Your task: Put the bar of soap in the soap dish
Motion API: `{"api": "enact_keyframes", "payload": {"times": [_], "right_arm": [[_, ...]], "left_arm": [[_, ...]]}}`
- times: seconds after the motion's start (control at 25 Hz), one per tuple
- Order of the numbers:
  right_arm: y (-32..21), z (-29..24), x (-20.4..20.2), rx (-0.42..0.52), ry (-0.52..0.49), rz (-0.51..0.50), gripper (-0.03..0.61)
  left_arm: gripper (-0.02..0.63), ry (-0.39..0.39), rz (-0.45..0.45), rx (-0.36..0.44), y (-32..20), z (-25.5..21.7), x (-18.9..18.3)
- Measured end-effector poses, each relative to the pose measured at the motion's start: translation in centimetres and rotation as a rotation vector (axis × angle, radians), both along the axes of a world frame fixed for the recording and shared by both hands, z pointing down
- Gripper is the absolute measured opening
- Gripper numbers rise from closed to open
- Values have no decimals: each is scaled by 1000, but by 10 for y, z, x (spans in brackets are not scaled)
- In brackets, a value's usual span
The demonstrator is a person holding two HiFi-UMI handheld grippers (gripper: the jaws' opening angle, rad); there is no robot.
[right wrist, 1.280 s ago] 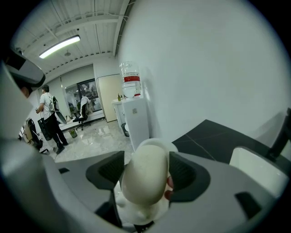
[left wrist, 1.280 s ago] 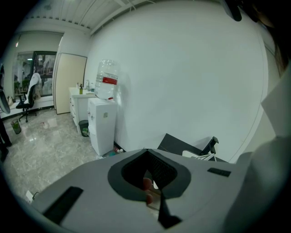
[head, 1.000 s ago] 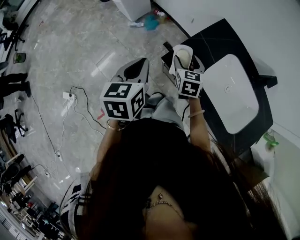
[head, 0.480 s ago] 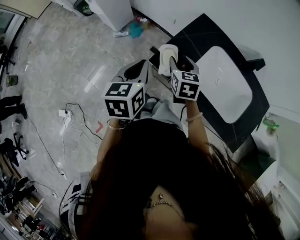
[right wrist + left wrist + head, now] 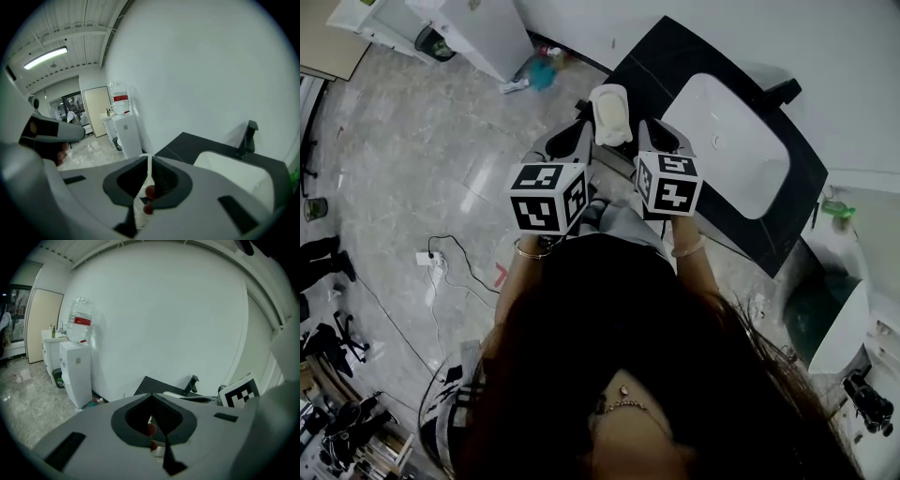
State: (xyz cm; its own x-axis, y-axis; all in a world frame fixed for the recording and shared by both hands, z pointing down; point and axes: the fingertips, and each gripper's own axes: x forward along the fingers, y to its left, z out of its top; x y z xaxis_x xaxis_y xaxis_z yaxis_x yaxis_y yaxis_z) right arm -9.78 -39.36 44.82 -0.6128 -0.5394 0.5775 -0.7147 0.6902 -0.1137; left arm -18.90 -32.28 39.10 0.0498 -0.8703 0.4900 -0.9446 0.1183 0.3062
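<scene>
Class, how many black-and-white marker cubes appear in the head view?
2. One black-and-white marker cube sits left of centre above the grey floor; the other, right of it, is beside the black counter. None looks hidden.

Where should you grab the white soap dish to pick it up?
Probably by its thin rim at the near end, coming from the person's side. The soap dish has a thin upright wall, so one jaw slips inside and one outside. The right gripper is closing on it just so.

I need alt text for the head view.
From above, the right gripper is closing its fingers on a white dish beside the left gripper, both held by a person over a floor. A black counter with a sink lies at right.
</scene>
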Motion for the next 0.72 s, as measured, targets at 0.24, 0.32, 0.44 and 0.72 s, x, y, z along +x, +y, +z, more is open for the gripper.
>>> {"api": "enact_keyframes", "payload": {"times": [0.24,0.32,0.44,0.72], "right_arm": [[15,-9,16,-33,-23,28,21],[16,-10,20,-55,-38,32,18],[19,-12,28,-80,-74,44,18],[20,-6,28,-85,-51,47,17]], "left_arm": [[-6,-20,42,-18,1,6,13],[-5,-17,47,-24,2,8,16],[-5,-21,55,-27,6,8,21],[-6,-21,68,-30,4,11,18]]}}
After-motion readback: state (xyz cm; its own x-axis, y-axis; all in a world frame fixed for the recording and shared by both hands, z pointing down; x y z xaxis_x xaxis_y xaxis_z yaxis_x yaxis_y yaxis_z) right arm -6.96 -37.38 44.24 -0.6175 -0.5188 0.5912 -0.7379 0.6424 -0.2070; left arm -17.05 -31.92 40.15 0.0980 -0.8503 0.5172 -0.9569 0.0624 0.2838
